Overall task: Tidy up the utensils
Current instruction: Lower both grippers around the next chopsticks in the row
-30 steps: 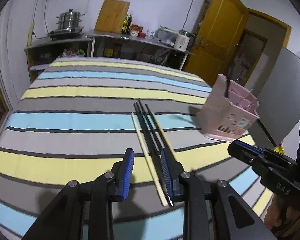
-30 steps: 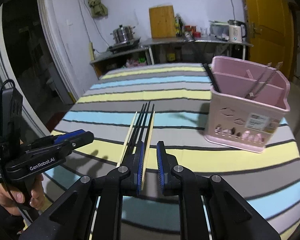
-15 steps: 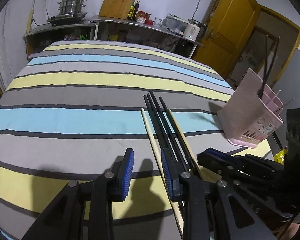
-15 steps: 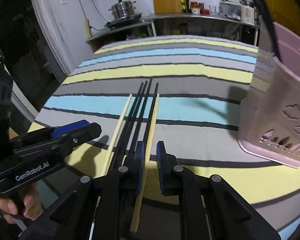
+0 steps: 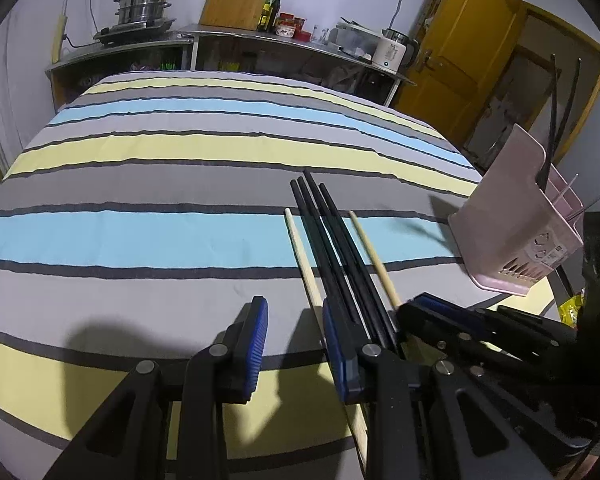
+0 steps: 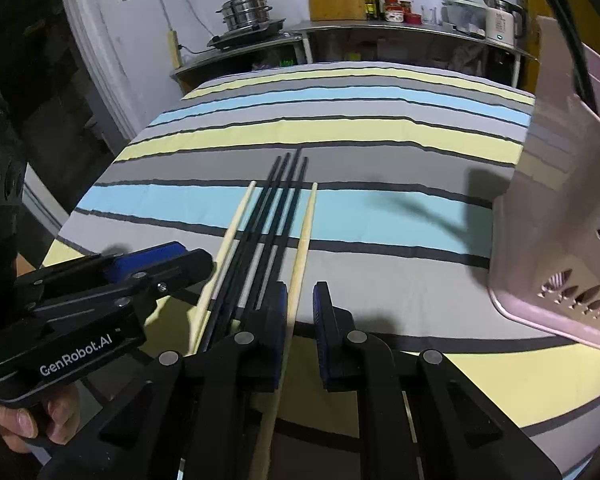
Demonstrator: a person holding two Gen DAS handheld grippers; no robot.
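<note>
- Where the striped cloth (image 6: 360, 128) covers the table, six chopsticks lie side by side: four black chopsticks (image 6: 278, 208) bunched in the middle, and two pale chopsticks, one on each flank of the bunch.
- The left pale chopstick (image 6: 230, 236) lies just beside the black bunch; the right pale chopstick (image 6: 305, 232) lies just beside it on the other flank.
- Right gripper (image 6: 300, 312): jaws a narrow gap apart, holding nothing; the right pale chopstick runs into that gap, close to the left finger (image 6: 274, 320); whether it touches cannot be told.
- Left gripper (image 5: 294, 344): jaws wide apart, holding nothing; only cloth shows between them. Its right finger (image 5: 336, 344) stands just beside the left pale chopstick (image 5: 302, 258) and overlaps the near end of the black chopsticks (image 5: 332, 248).
- In the left wrist view the right gripper (image 5: 440, 316) sits low over the near end of the right pale chopstick (image 5: 374, 260).
- One pink holder (image 5: 516, 216) stands on the cloth, right of the chopsticks and well apart from them. Two black sticks (image 5: 556, 120) lean upright in it; thin metal utensils (image 5: 576, 208) also stick out, count unclear.
- One hand (image 6: 28, 420) grips the left gripper's handle.
</note>
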